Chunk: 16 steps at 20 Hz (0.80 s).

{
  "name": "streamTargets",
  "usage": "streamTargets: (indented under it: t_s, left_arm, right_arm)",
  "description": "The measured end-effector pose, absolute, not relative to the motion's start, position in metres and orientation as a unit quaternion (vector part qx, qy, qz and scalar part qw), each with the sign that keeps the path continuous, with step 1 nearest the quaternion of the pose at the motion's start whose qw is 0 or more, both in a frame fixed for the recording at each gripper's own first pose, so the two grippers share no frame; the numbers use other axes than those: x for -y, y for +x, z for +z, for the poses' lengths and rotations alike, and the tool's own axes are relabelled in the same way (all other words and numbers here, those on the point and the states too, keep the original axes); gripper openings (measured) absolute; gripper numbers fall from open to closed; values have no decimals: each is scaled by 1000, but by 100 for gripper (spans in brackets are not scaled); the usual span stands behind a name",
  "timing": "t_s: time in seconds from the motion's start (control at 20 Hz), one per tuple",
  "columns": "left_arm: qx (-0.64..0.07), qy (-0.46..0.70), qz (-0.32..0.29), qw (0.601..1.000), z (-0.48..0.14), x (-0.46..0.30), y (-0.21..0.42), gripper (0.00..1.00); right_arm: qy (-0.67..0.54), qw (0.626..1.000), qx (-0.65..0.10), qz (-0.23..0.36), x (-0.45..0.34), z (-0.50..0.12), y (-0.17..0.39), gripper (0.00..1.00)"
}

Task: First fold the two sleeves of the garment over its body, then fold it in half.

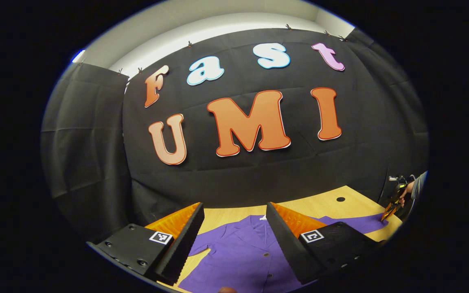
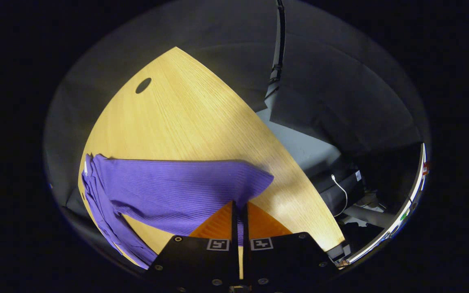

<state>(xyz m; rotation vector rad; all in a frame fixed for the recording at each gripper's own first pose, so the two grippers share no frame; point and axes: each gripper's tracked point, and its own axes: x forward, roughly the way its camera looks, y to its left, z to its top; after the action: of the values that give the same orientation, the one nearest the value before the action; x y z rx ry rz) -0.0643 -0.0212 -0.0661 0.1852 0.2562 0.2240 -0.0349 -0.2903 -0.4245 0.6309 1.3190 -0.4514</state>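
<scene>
Purple ribbed knit, the garment (image 1: 238, 256) lies spread on the wooden worktop (image 2: 185, 118), one sleeve (image 2: 177, 191) reaching toward the worktop's right edge. Right tongs (image 2: 239, 209) are pressed together, pinching that sleeve's cuff; left tongs (image 1: 234, 228) hover spread above the collar. It looks soft, light and floppy, so grip cuffs and hems.

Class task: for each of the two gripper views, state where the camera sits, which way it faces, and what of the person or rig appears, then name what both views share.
Left gripper view: rides the left gripper, facing the booth wall across the wooden table; its open fingers frame the purple garment; far right, a hand holds the right gripper.
Right gripper view: rides the right gripper, looking down over the table corner; its fingers pinch the sleeve end.
Shared: garment, table, the table's dark hole.
</scene>
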Motion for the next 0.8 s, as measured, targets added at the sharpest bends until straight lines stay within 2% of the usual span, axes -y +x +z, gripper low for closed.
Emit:
streamTargets:
  t_s: [0.25, 0.4, 0.8]
  left_arm:
    - [-124, 83, 84, 985, -71, 10, -53, 98]
    - [-114, 77, 55, 989, -70, -1, -46, 100]
    - [-100, 54, 13, 993, -69, -58, -33, 98]
  right_arm:
    - [265, 772, -550, -178, 265, -350, -18, 4]
    - [261, 797, -518, -168, 237, -305, -14, 4]
    - [253, 833, -462, -168, 171, -211, -5, 4]
